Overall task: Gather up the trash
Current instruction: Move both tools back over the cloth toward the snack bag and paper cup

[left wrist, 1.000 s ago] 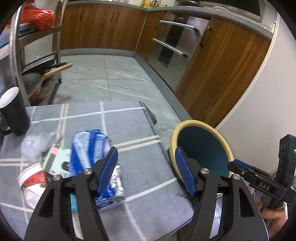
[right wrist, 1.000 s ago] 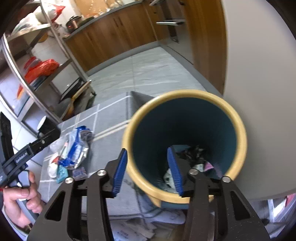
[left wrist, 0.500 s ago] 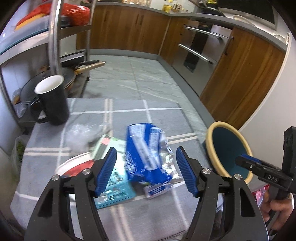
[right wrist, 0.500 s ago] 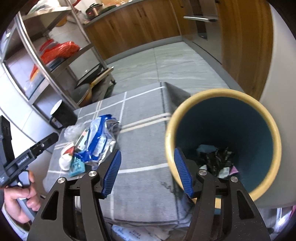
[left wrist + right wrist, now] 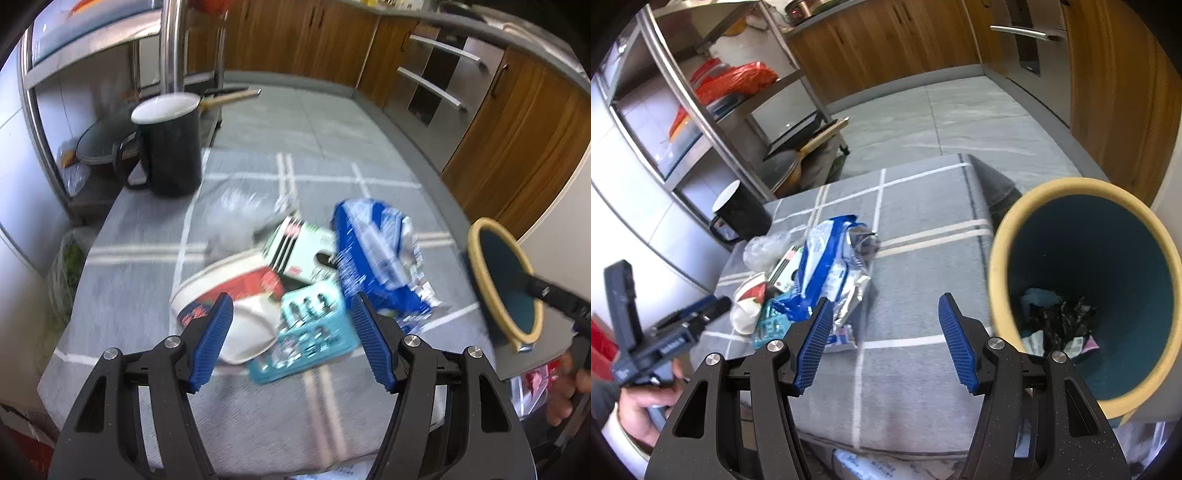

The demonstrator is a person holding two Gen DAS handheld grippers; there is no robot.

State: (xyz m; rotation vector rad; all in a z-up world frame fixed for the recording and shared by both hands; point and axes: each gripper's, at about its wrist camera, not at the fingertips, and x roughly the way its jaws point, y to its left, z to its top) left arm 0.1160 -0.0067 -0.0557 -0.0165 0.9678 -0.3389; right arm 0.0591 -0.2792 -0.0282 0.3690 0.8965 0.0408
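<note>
A heap of trash lies on the grey checked tablecloth (image 5: pixel 155 236): a blue-and-white foil bag (image 5: pixel 373 254) (image 5: pixel 827 269), a teal packet (image 5: pixel 314 328), a white-and-red cup (image 5: pixel 229 291), a green-white carton (image 5: pixel 299 243) and clear plastic wrap (image 5: pixel 236 214). My left gripper (image 5: pixel 291 332) is open and empty, just above the cup and teal packet. My right gripper (image 5: pixel 882 339) is open and empty over the cloth between the heap and the yellow-rimmed teal bin (image 5: pixel 1086 288), which holds some trash. The bin also shows in the left wrist view (image 5: pixel 502 280).
A black mug (image 5: pixel 170 147) (image 5: pixel 738 214) stands at the table's far left corner. A steel shelf rack (image 5: pixel 701 122) with pans and a red bag stands behind it. Wooden cabinets (image 5: pixel 517 140) line the far side of the tiled floor.
My left gripper has swung left from the bin toward the trash heap and closer to it. My right gripper has pulled back left from over the bin to above the cloth.
</note>
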